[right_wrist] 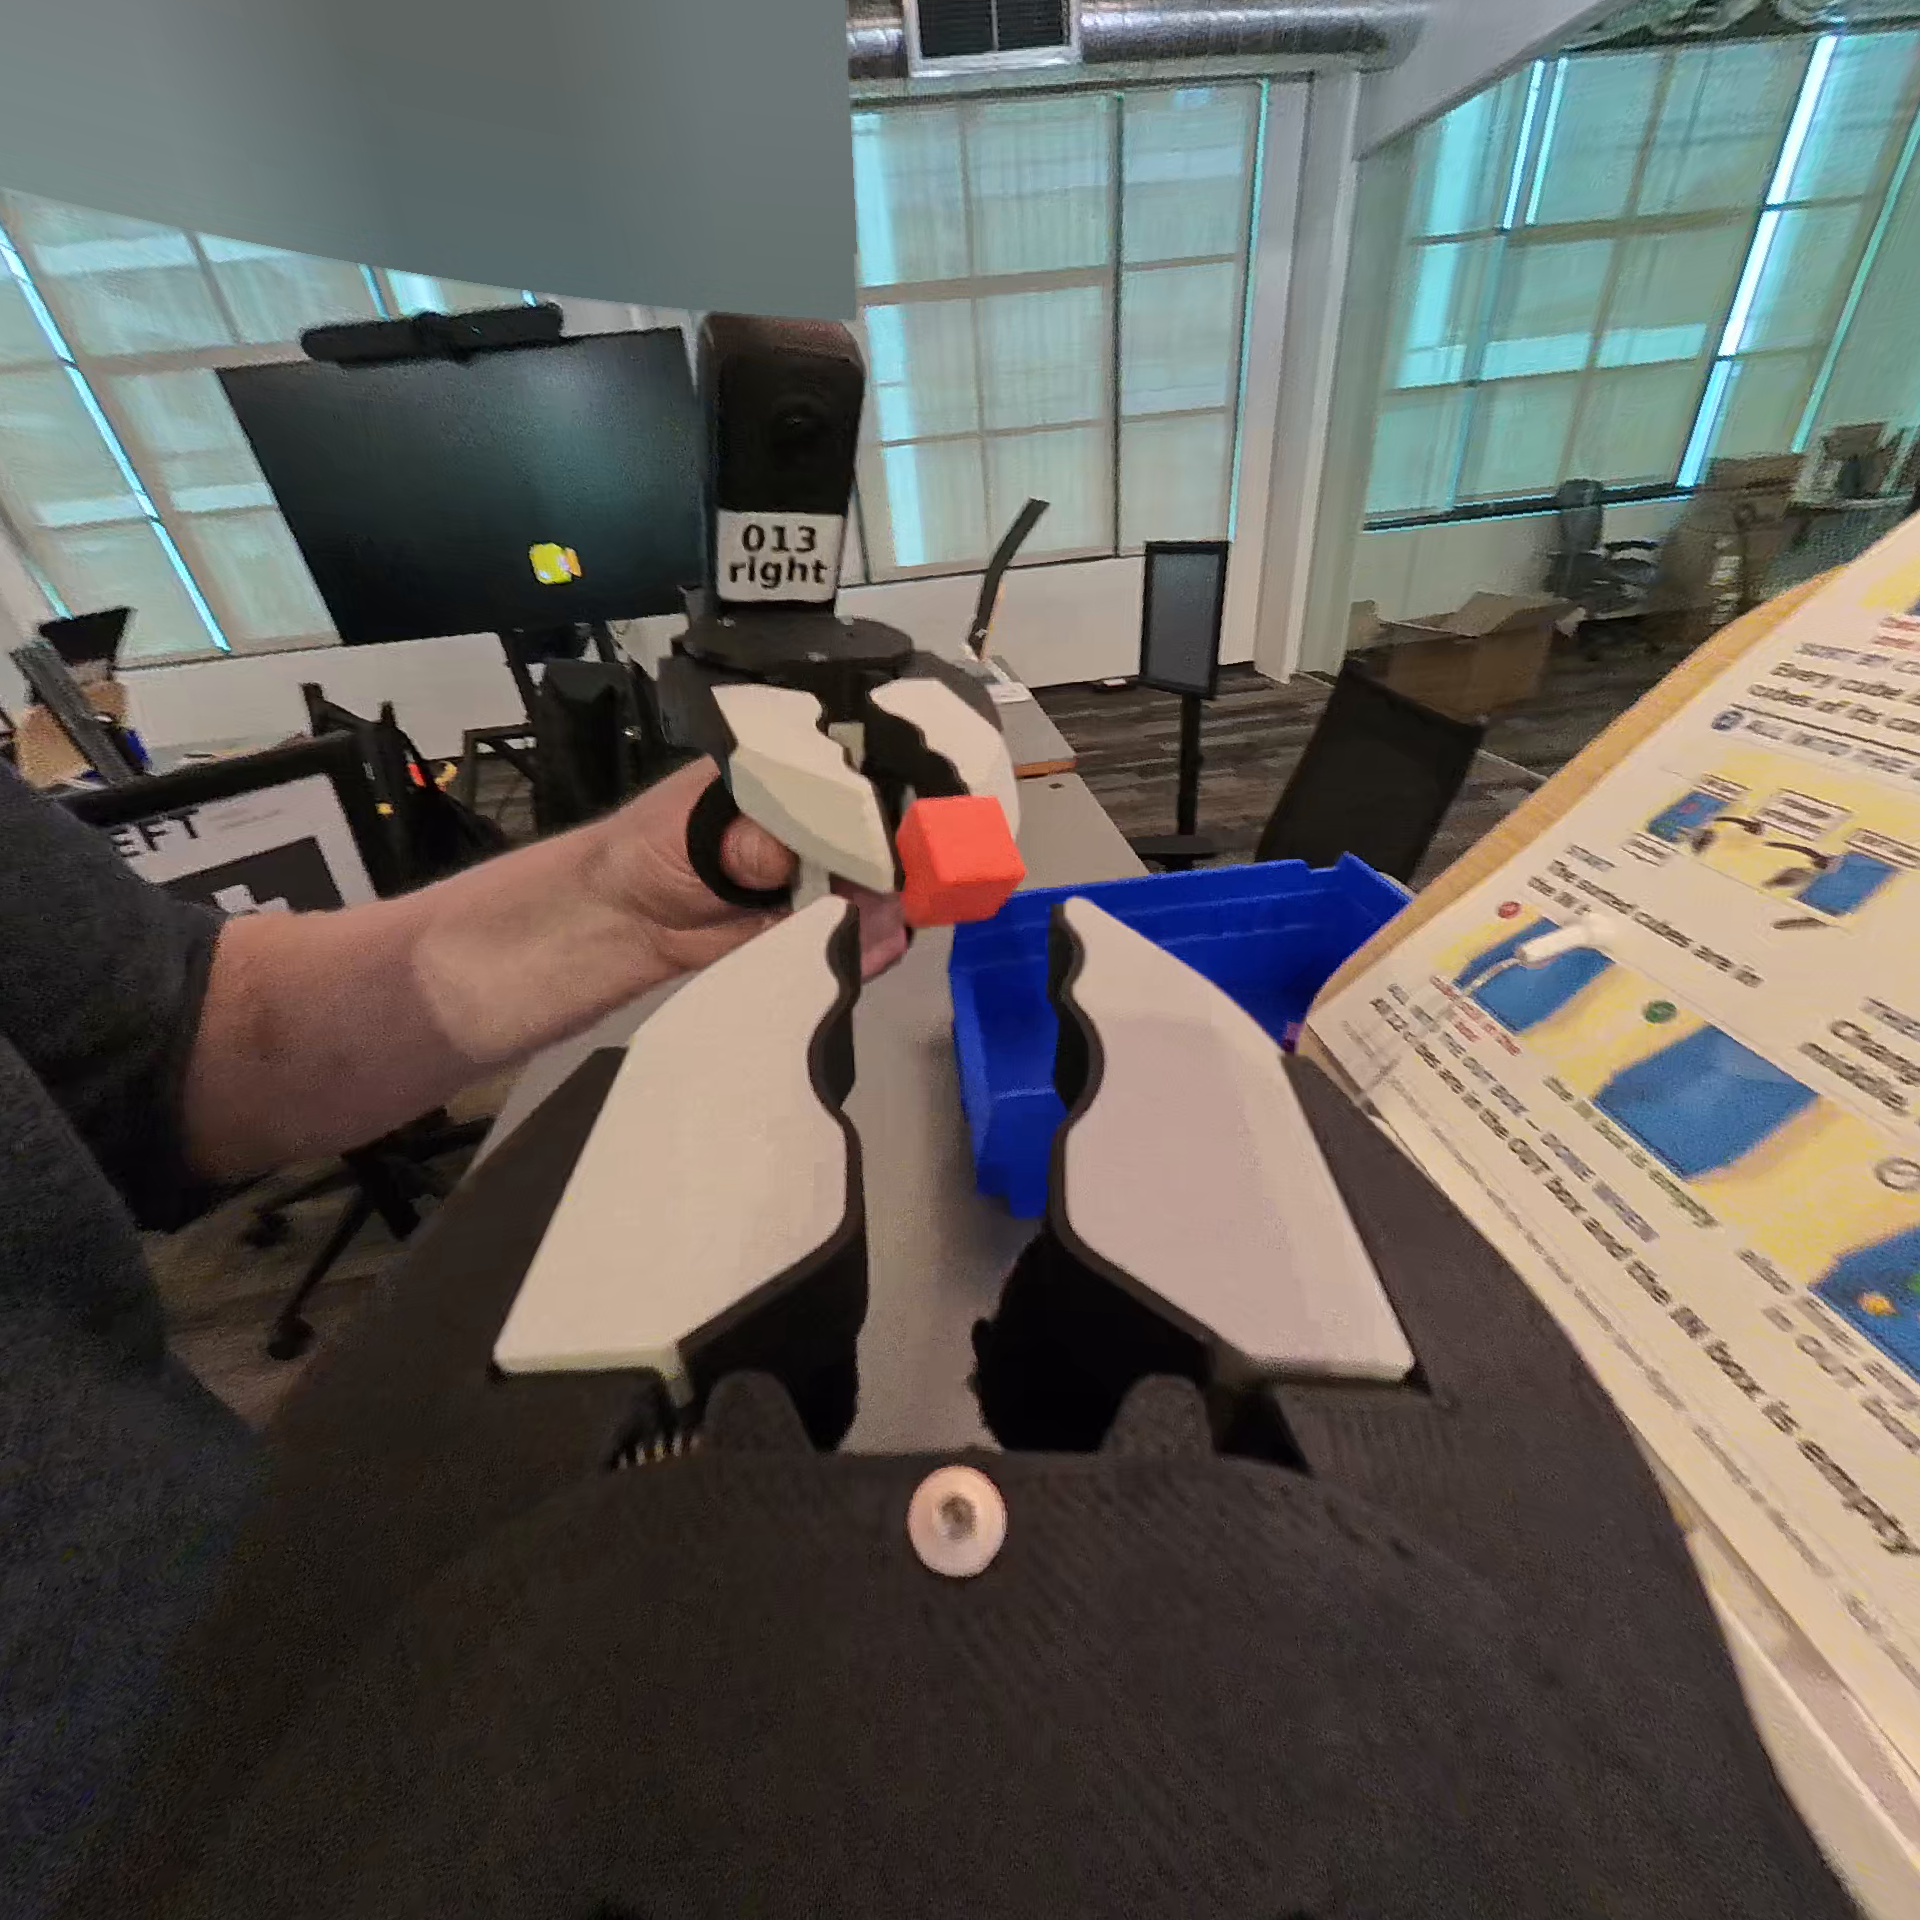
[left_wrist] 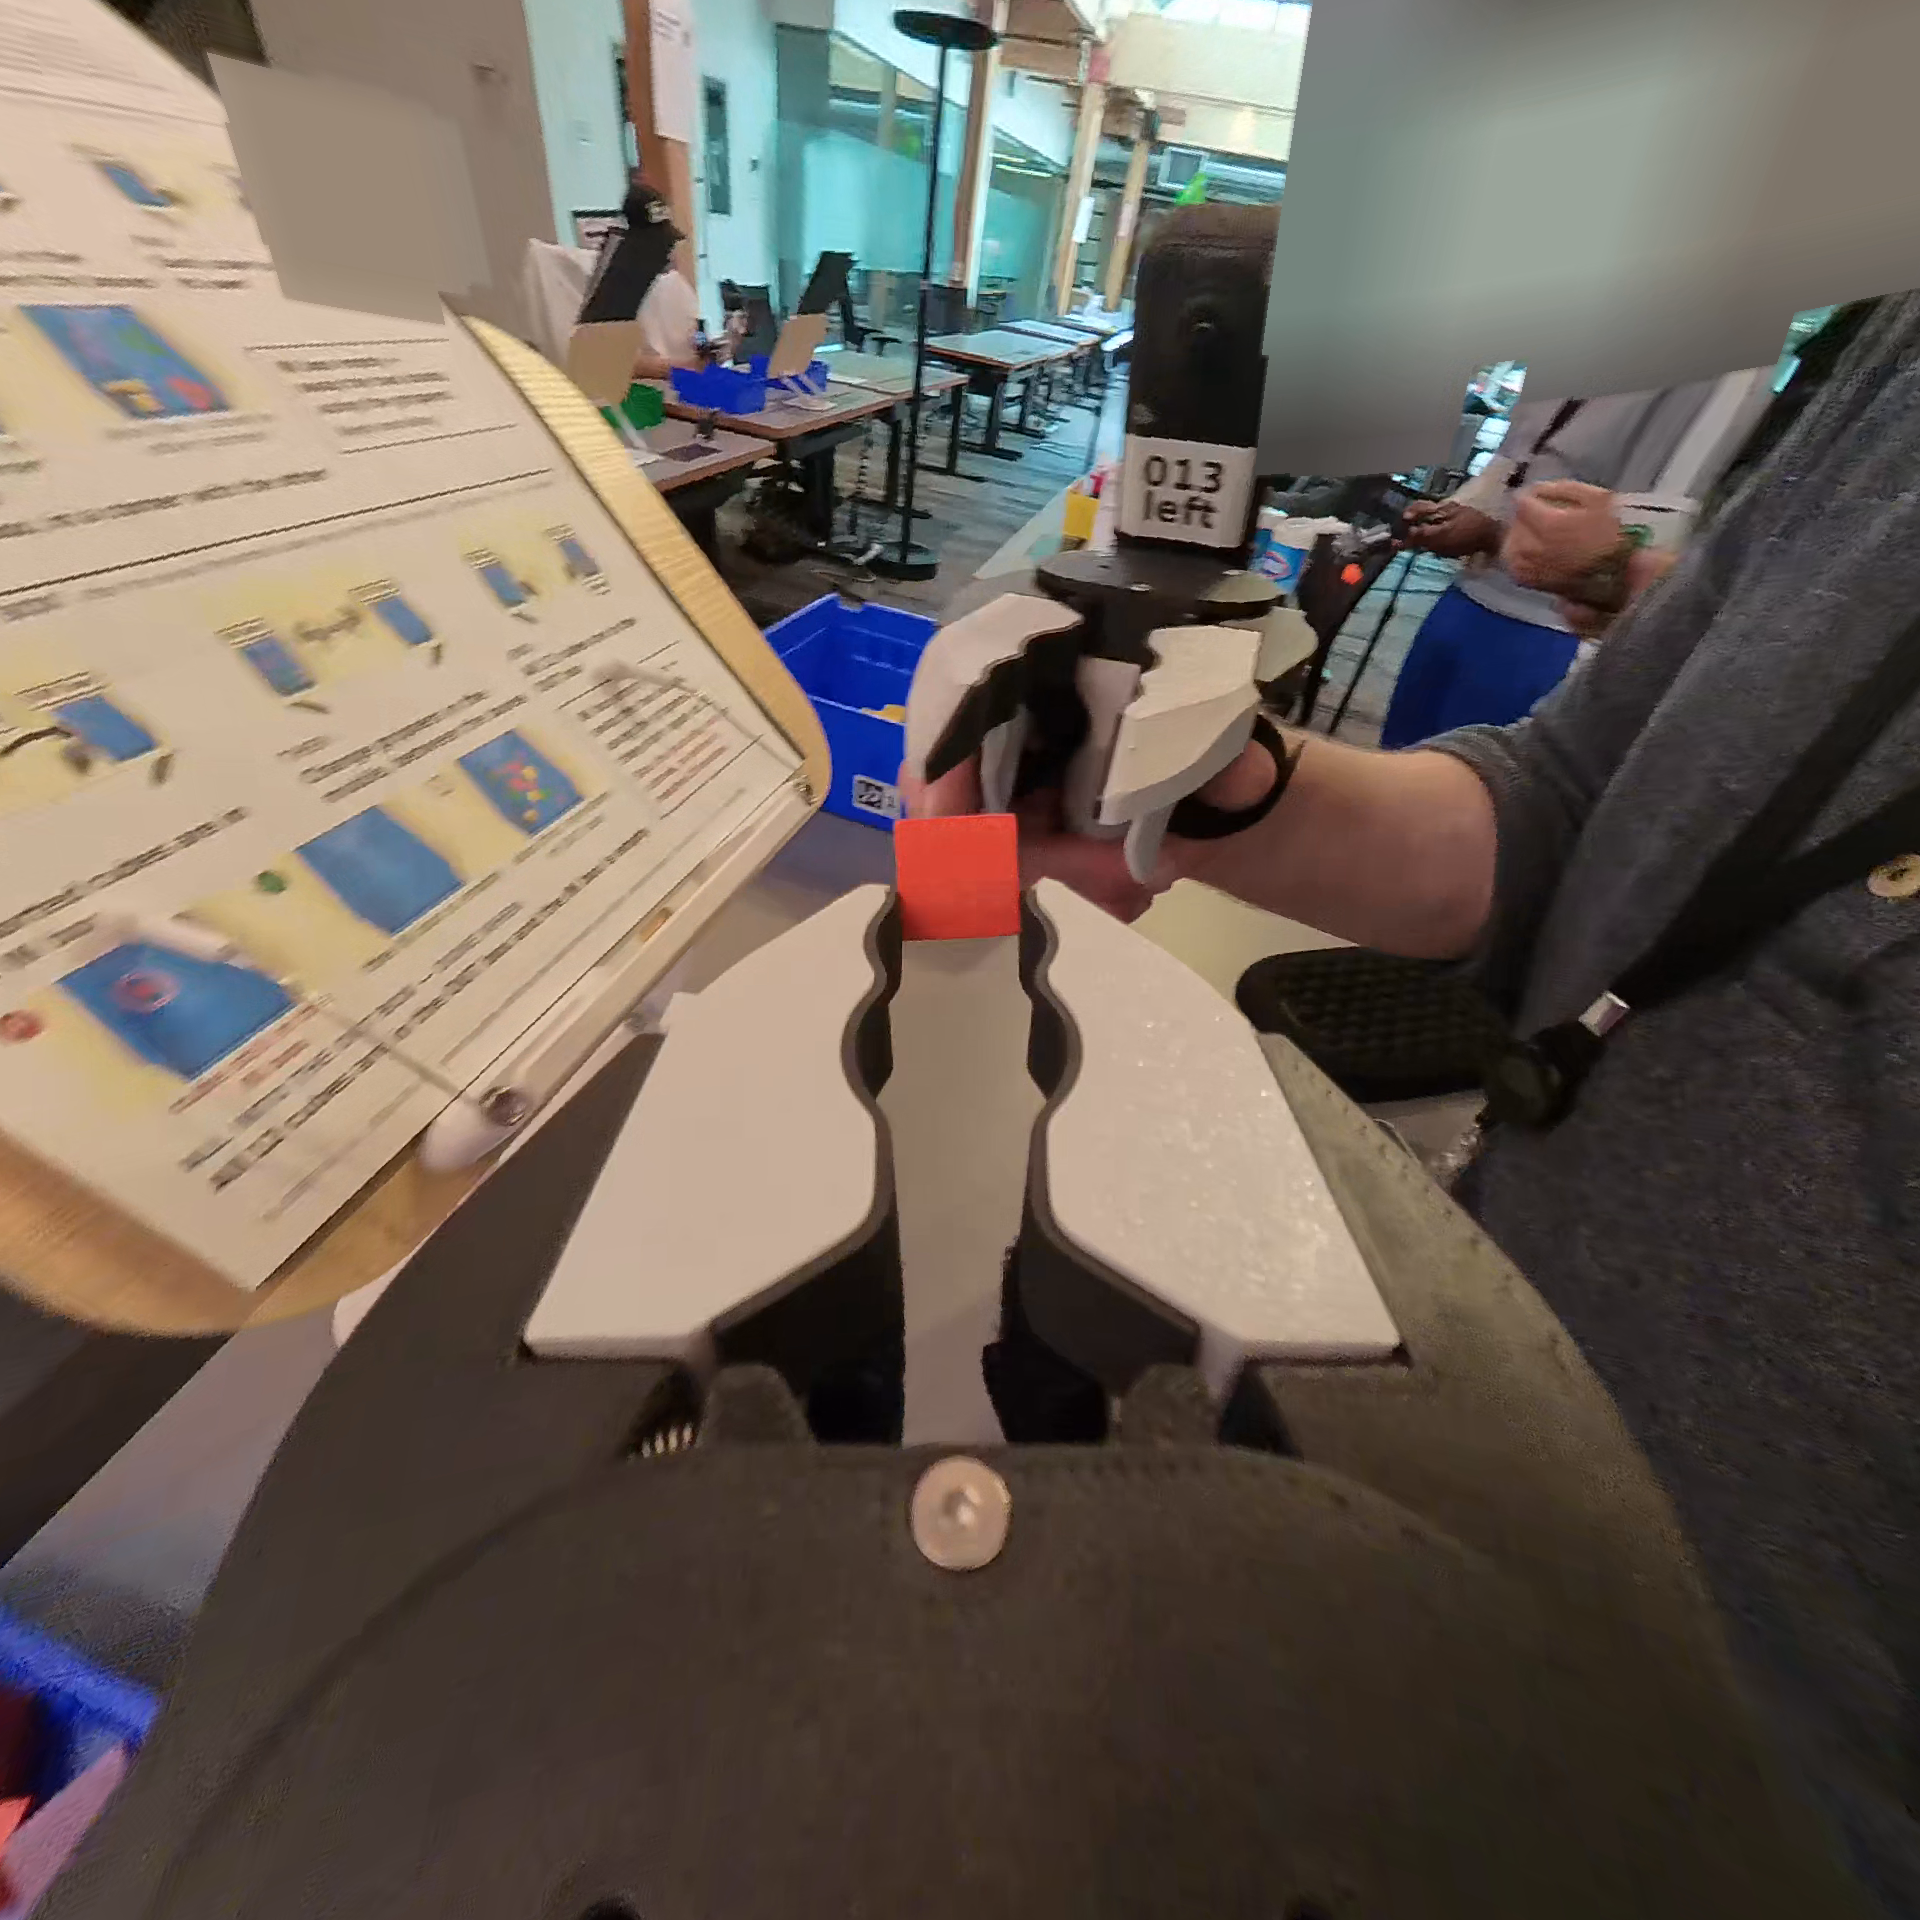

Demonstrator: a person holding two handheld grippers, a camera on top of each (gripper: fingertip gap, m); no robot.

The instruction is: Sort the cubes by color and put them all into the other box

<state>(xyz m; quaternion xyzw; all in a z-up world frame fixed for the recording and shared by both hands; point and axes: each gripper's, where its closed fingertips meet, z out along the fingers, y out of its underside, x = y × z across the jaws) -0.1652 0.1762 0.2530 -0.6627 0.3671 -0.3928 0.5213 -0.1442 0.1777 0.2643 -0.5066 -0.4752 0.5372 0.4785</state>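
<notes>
Currently, an orange-red cube (left_wrist: 957, 878) is clamped at the tips of the left gripper (left_wrist: 958, 914), both dark pads pressed against its sides, well above the grey table (left_wrist: 951, 1195). Just beyond the cube, the right gripper (left_wrist: 1070, 790) is seen facing back, gripped by a hand (left_wrist: 1049, 831). From the right wrist view, the right gripper (right_wrist: 951, 925) is held with its jaws apart and bare, the cube (right_wrist: 956, 857) lying just past its left fingertip (right_wrist: 831, 920). Ahead and slightly right, a blue box (right_wrist: 1174, 935) is set on the table, beside a tilted instruction board (right_wrist: 1683, 1039).
</notes>
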